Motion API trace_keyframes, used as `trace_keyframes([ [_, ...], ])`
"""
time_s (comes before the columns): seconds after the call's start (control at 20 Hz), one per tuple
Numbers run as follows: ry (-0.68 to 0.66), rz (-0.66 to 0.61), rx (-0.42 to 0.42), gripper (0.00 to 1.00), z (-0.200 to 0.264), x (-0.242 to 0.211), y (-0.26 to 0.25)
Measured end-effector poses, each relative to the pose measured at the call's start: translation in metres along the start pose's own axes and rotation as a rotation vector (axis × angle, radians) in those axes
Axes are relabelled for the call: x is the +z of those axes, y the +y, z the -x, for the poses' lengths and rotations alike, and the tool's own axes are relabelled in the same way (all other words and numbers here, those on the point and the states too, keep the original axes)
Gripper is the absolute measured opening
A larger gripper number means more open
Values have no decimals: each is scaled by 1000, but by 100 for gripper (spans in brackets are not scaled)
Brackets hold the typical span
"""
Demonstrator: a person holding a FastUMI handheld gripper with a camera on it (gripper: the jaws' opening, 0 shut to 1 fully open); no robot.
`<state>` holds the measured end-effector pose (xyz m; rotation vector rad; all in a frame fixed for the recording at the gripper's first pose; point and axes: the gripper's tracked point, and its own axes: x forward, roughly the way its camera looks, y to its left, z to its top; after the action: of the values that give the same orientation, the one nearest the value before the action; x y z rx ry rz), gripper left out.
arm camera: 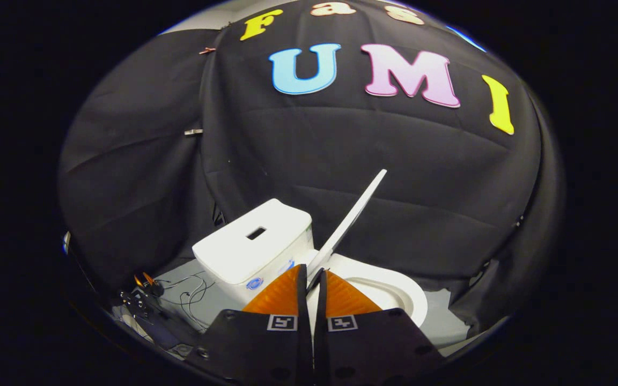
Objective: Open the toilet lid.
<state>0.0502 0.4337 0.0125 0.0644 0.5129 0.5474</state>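
Observation:
A white toilet stands on the grey floor against the black cloth wall. Its tank (255,246) sits just ahead of my left finger. The thin white lid (352,214) is raised and tilted, seen edge-on, rising up and to the right from between my fingers. My gripper (311,276) is shut on the lid's lower edge, both fingers pressed against it. Beyond my right finger lie the white seat ring (395,287) and the uncovered bowl.
Loose black cables (191,292) and a small orange-tipped tool (145,281) lie on the grey floor (443,321) left of the tank. The black cloth wall (341,139) closes in behind and on both sides of the toilet.

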Motion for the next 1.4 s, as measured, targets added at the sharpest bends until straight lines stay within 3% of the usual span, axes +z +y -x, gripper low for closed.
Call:
trace_keyframes([
  [0.6,-93,103,116,8,-57,33,134],
  [0.85,-102,166,238,30,-77,31,177],
  [1.0,-112,162,254,30,-87,29,190],
  [1.05,-65,155,273,34,-87,17,198],
  [1.15,-30,135,322,56,-86,1,206],
  [1.2,-38,123,339,60,-86,2,208],
  [1.4,-49,162,365,100,-91,-7,213],
])
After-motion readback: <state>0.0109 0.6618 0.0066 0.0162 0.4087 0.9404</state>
